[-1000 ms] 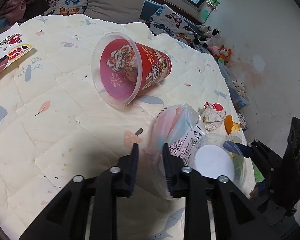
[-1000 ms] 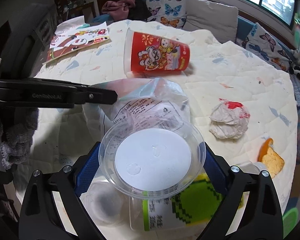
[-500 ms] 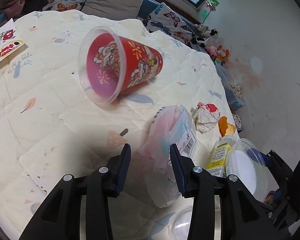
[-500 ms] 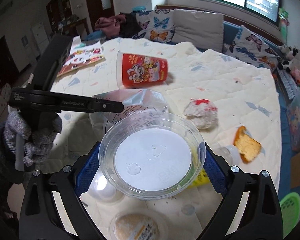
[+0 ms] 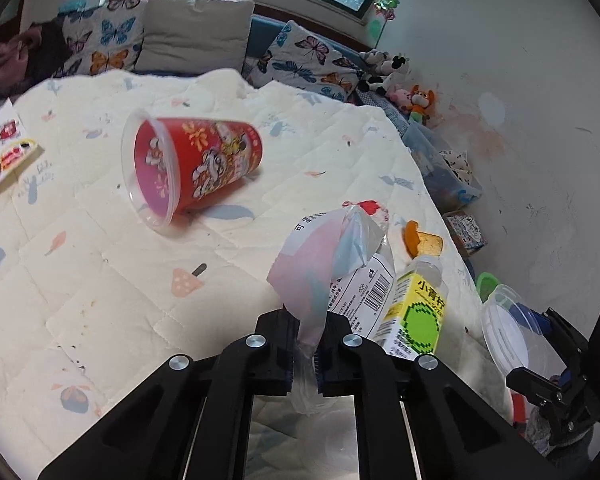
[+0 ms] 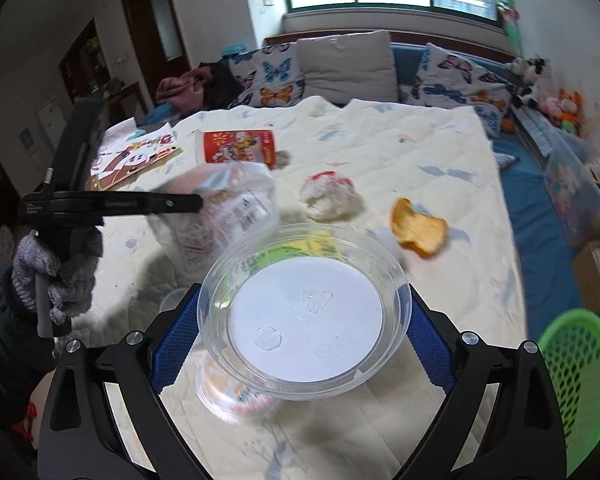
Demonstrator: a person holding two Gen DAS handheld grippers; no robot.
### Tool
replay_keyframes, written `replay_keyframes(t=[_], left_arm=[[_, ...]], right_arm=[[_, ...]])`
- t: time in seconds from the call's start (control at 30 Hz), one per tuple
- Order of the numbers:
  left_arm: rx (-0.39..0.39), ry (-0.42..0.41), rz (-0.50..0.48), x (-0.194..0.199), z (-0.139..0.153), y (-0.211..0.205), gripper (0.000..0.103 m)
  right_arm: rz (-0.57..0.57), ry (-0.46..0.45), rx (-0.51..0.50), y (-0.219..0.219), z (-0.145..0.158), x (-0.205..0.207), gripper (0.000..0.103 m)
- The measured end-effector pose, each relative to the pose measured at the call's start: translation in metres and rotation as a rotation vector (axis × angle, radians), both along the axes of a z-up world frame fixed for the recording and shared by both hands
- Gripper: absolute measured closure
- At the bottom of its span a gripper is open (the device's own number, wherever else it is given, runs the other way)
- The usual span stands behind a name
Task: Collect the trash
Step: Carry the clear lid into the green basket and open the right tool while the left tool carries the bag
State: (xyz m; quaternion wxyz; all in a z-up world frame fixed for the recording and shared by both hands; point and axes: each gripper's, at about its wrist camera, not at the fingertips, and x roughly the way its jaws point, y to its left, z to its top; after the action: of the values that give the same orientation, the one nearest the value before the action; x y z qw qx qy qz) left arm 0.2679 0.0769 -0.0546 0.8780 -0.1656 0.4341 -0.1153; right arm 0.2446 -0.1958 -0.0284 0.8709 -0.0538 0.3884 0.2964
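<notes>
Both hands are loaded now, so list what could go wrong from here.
1. The left gripper pinches only a thin fold of the plastic bag; the film may slip or tear.
2. The right gripper clamps the clear tub across its smooth wall; it could pop out.
3. The bottle lies beside the bag and might get dragged along.

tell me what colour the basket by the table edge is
Bright green basket, clearest in the right wrist view.

My blue pads (image 6: 174, 340) grip a clear tub (image 6: 304, 312); red cartoon-printed cup (image 5: 192, 168) on cream quilt (image 5: 100, 280).
</notes>
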Motion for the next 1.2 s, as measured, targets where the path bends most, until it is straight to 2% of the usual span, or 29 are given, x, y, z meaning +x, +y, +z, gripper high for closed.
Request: replay_keyframes(t=[0.23, 0.57, 0.77, 1.2], left_arm=[[0.006, -0.052, -0.016, -0.014, 0.032, -0.012, 0.096], [-0.006, -0.107, -0.113, -0.016, 0.066, -0.068, 0.096], [-0.011, -0.108, -0.213, -0.006, 0.072, -0.131, 0.096], [0.04, -0.075, -0.415, 0.01, 0.066, -0.272, 0.096]], right_arm=[[-0.12, -0.018, 0.038, -0.058, 0.006, -0.021, 0.01], [-0.403, 0.006, 0.041, -0.188, -0.004, -0.037, 0.01], [-0.535, 0.067, 0.063, -0.256, -0.028, -0.04, 0.01], [-0.63, 0.176, 0.147, -0.317, -0.071, -0.049, 0.009]])
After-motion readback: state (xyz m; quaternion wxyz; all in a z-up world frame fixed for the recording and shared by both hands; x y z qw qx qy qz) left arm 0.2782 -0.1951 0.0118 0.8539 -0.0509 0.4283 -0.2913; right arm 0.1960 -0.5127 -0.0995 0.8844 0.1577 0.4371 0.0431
